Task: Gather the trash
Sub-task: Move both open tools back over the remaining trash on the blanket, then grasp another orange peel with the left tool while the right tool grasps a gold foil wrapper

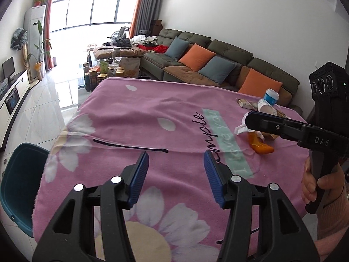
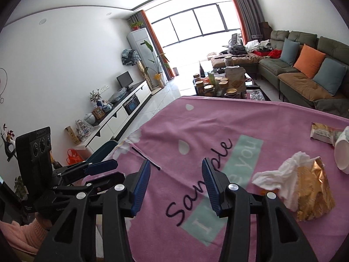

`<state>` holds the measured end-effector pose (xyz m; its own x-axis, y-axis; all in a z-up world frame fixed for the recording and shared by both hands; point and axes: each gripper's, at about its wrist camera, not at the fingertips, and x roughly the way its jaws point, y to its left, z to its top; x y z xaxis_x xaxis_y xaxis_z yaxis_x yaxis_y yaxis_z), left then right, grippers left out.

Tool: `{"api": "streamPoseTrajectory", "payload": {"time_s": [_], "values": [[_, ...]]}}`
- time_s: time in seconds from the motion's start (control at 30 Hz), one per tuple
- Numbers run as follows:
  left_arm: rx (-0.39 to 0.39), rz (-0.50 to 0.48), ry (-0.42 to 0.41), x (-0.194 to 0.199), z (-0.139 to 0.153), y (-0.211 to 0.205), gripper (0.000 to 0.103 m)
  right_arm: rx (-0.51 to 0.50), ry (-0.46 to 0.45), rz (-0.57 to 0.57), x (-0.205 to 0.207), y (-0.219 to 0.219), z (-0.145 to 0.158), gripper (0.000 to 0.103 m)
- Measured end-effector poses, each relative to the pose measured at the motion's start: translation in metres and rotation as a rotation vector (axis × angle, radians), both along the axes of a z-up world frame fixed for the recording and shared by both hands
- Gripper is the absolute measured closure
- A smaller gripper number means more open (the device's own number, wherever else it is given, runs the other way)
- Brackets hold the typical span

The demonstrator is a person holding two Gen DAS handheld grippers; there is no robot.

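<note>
A pink flowered cloth (image 1: 165, 109) covers the table. The trash lies together at its right side: a crumpled white tissue (image 2: 274, 174), a gold foil bag (image 2: 314, 194), a white cup (image 2: 343, 150) on its side and a flat snack wrapper (image 2: 322, 132). The left wrist view also shows the tissue (image 1: 241, 128), an orange wrapper (image 1: 260, 146) and a blue-and-white cup (image 1: 270, 97). My left gripper (image 1: 176, 170) is open over bare cloth, nothing between its blue pads. My right gripper (image 2: 176, 174) is open too, left of the tissue and apart from it. In the left wrist view the right gripper (image 1: 248, 120) hides part of the pile.
A teal plastic tub or chair (image 1: 19, 185) stands at the table's left edge. Behind the table are a coffee table with jars (image 2: 220, 85) and a green sofa with cushions (image 1: 218, 65). A white TV cabinet (image 2: 117, 113) lines the left wall.
</note>
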<state>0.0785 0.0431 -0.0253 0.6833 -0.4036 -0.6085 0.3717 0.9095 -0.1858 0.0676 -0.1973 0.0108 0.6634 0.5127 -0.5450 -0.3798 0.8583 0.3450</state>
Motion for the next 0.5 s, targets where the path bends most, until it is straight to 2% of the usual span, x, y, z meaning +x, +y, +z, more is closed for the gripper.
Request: {"api": "streamPoseTrajectory", "payload": {"time_s": [0.27,0.5], "values": [[0.012,-0.157,0.05,0.014,-0.013,-0.076,0.051,0.001,0.012,-0.215,-0.009,-0.084,-0.01,0.056],[-0.001,-0.254,0.098,0.023,-0.022,-0.125,0.051,-0.005,0.039,-0.298,-0.007,-0.118,-0.026,0.056]]}}
